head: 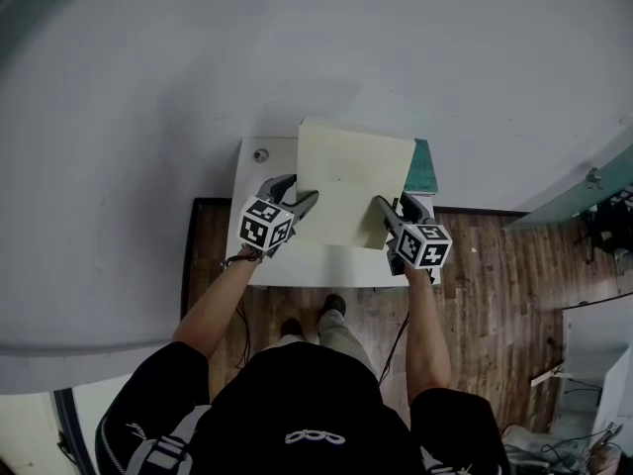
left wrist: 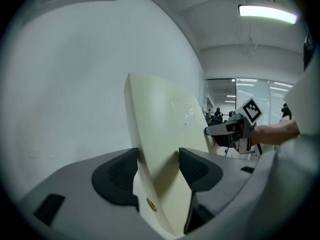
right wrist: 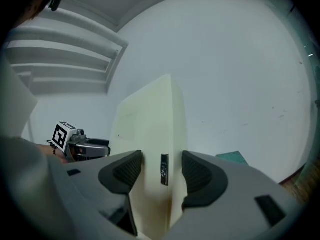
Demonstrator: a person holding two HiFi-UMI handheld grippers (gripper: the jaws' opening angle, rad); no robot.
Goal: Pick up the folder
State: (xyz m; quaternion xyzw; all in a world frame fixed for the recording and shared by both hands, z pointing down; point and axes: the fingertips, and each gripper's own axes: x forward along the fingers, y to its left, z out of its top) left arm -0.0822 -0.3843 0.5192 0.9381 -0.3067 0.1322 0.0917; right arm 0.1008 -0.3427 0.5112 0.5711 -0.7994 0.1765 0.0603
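Head view: folder is held between both grippers over the white worktop. The left gripper is on its left edge and the right gripper on its right. It looks lifted, so the pick is essentially done. I can't confirm the lower edge is clear of the worktop. The next move calls for an even raise on both sides so the folder doesn't twist or slip. A teal item lies at the worktop's far right corner and a small round object at the far left corner. There's a white wall behind and wood floor around.

Left gripper view: the left gripper is clamped on the folder, which stands tilted up between the pads. The right gripper shows past it. There's a ceiling light and a glazed office area beyond.

Right gripper view: the right gripper is clenched on the folder at its spine edge. The left gripper is on the far side. Shelves are upper left and the teal item is to the right.
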